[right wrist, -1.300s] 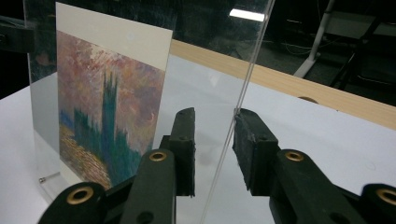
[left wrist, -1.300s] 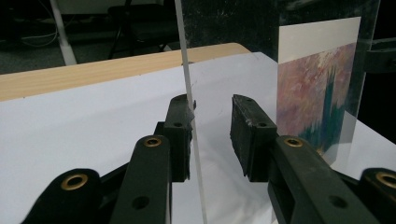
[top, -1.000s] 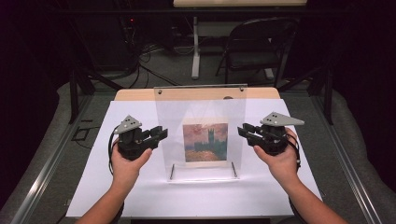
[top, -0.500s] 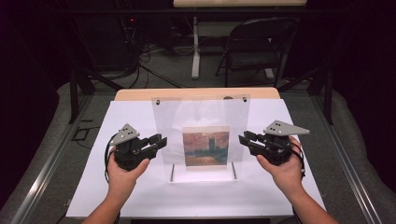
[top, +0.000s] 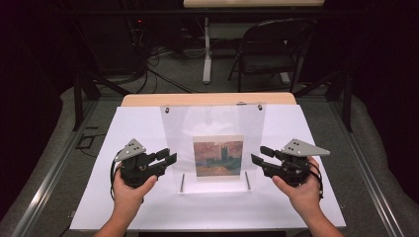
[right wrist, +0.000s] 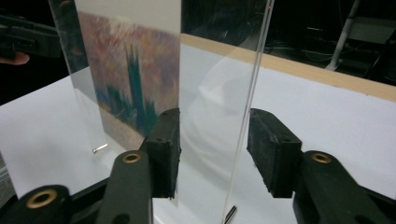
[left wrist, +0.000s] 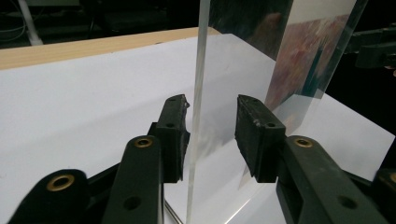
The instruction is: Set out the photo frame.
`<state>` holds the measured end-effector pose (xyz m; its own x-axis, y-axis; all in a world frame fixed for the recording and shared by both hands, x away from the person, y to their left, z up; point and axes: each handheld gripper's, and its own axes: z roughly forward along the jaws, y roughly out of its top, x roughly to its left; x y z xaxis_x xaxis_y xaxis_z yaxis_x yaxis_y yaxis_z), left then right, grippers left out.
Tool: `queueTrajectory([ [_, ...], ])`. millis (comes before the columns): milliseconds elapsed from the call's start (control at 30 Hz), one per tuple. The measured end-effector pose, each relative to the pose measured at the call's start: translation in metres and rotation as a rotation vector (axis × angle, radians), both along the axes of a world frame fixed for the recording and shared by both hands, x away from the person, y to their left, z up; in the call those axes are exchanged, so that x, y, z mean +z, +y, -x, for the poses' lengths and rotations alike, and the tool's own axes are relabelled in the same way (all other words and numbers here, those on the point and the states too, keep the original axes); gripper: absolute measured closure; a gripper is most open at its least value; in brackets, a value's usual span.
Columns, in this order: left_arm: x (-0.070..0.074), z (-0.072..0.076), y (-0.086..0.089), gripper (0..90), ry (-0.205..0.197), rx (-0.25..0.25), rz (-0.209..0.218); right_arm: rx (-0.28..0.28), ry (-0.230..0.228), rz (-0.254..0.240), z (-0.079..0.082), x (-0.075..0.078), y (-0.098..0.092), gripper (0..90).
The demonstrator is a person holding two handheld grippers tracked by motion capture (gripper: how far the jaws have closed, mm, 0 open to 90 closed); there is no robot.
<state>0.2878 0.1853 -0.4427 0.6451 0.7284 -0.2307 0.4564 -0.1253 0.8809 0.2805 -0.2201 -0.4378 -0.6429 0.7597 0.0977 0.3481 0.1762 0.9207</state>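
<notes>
Clear, flat acrylic frame [top: 213,143] upright; painted print [top: 218,157] inside.

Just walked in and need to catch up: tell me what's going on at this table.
A person holds a gripper in each hand at the two side edges of a clear acrylic frame that stands upright on the white table with a painting print inside. The left gripper and right gripper each straddle an edge. Their fingers have just been opening and stand clear of the panel, so it stands unheld.
</notes>
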Motion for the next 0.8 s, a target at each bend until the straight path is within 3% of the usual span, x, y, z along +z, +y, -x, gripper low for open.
queueTrajectory([
  [167, -0.014, 0.004, 0.008, 54.9, 0.008, 0.017, 0.009, -0.020, -0.008, 0.025, 0.008, -0.017, -0.006, 48.3],
  [300, -0.029, 0.004, 0.016, 50.3, 0.025, 0.045, -0.001, -0.051, 0.028, 0.029, 0.009, -0.032, -0.017, 45.8],
  [467, -0.049, -0.001, 0.026, 44.5, 0.027, 0.075, -0.036, -0.110, 0.048, 0.037, 0.003, -0.051, -0.031, 41.2],
  [600, -0.066, -0.005, 0.033, 42.7, 0.018, 0.099, -0.069, -0.152, 0.072, 0.071, -0.004, -0.069, -0.036, 39.8],
  [800, -0.080, -0.009, 0.042, 40.9, 0.064, 0.117, -0.055, -0.165, 0.106, 0.121, -0.009, -0.087, -0.036, 39.1],
])
